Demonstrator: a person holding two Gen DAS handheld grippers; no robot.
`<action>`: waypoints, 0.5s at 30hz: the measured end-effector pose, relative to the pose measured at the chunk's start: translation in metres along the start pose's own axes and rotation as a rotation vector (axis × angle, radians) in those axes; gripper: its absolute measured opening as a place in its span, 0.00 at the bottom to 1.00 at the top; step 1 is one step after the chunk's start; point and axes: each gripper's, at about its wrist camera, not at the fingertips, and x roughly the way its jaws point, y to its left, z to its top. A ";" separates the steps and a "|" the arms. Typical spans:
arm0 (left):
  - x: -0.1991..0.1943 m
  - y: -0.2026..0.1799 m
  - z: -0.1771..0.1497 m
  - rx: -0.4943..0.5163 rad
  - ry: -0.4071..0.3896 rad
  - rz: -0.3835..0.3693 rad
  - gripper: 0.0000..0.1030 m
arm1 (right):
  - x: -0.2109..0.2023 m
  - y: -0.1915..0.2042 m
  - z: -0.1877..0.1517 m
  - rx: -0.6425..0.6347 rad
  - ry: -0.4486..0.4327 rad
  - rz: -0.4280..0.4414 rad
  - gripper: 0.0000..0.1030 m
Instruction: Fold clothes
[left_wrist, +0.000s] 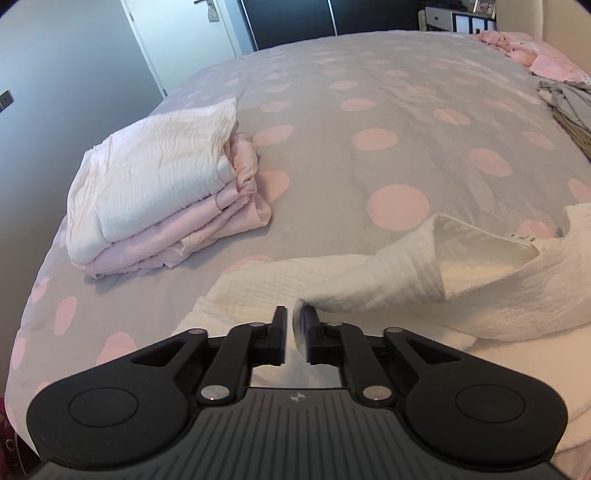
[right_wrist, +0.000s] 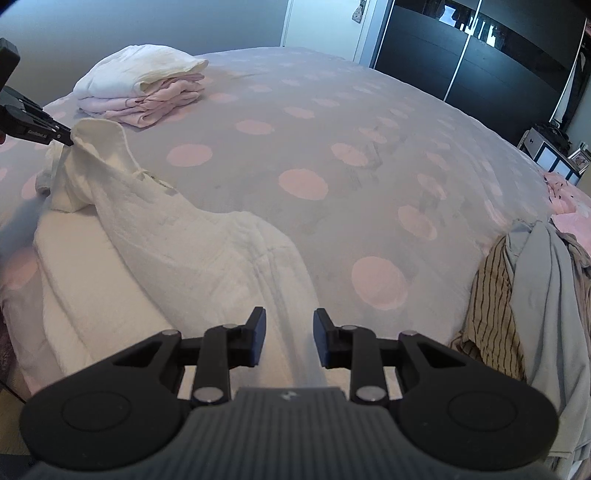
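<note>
A white crinkled garment (right_wrist: 192, 254) lies stretched along the near edge of the bed. One corner of it (left_wrist: 373, 291) rises to my left gripper (left_wrist: 294, 325). The jaws there stand a little apart; a fold of the cloth sits between them, against the right pad, and the left pad is clear of it. The right wrist view shows that gripper (right_wrist: 68, 139) at the far left, with the cloth peaked at its tip. My right gripper (right_wrist: 289, 334) is open above the garment's other end, with nothing between its fingers.
A folded stack of white and pink clothes (left_wrist: 162, 192) sits on the grey, pink-dotted bedspread (left_wrist: 369, 110) at the left. A heap of striped and grey clothes (right_wrist: 524, 306) lies at the right edge. Pink bedding (left_wrist: 517, 48) is at the far corner.
</note>
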 end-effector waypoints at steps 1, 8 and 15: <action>-0.003 0.002 0.000 0.000 -0.012 -0.009 0.16 | 0.003 0.001 0.002 -0.005 0.000 0.003 0.32; -0.029 -0.004 0.000 0.104 -0.148 -0.079 0.46 | 0.015 -0.002 0.016 0.014 -0.001 0.025 0.36; -0.009 -0.016 0.003 0.212 -0.131 -0.148 0.46 | 0.018 -0.006 0.022 0.020 -0.012 0.070 0.44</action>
